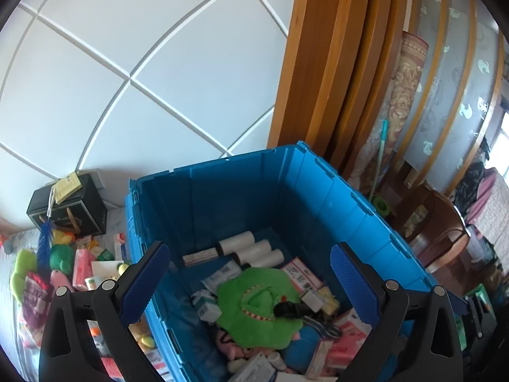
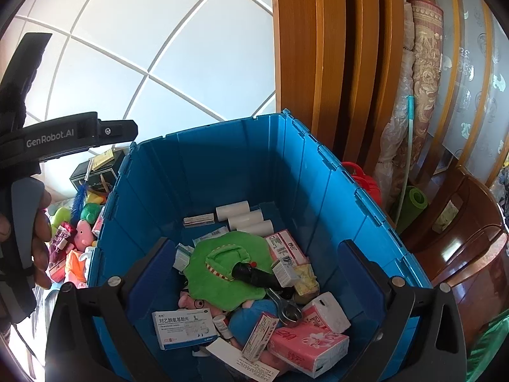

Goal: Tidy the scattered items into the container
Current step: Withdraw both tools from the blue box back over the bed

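Both grippers, left gripper [image 1: 249, 281] and right gripper [image 2: 254, 270], hang wide open and empty over the blue bin [image 2: 321, 172]; next, swing left toward the scattered toys [image 1: 60, 254], gripping one squarely.

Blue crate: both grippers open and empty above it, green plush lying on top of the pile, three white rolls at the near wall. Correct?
One thing is wrong. The three white rolls lie by the far wall of the blue crate, not the near one; the right wrist view shows it. The rest holds: left gripper and right gripper have their jaws open and empty, green plush on top.
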`<state>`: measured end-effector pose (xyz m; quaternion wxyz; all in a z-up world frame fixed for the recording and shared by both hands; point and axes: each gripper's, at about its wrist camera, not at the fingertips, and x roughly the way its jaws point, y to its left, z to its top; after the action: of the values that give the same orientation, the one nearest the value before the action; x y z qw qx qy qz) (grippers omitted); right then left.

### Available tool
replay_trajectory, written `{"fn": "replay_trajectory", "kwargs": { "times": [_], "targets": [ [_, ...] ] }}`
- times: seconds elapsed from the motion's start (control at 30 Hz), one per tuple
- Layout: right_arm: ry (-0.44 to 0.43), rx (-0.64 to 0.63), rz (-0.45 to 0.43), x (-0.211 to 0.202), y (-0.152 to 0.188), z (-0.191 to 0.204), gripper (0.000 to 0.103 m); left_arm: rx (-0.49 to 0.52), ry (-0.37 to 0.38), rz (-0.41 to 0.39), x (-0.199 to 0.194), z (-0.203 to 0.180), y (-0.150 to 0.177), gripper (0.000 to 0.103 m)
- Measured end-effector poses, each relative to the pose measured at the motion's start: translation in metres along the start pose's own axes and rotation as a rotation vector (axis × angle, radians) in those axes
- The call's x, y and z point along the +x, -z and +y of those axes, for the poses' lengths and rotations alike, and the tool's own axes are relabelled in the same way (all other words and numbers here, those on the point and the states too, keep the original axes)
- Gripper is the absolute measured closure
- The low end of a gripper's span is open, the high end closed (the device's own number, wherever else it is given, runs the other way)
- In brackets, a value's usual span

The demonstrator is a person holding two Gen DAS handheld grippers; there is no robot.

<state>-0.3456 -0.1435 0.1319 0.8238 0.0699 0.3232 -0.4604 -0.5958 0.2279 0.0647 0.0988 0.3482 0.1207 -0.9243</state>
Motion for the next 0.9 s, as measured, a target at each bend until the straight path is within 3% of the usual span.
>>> {"fn": "replay_trajectory", "kwargs": {
  "times": [0.53, 0.9],
  "targets": [
    [-0.063, -0.08, -0.012, -0.023, 0.019, 0.051, 0.0, -0.068, -0.007, -0.012, -0.038, 0.035, 0.039, 0.001],
    [-0.126, -0.144, -0.051, -0.034, 0.022, 0.118, 0.0, -0.145, -0.049, -0.002, -0.067, 0.102, 0.081, 0.001]
  ]
}}
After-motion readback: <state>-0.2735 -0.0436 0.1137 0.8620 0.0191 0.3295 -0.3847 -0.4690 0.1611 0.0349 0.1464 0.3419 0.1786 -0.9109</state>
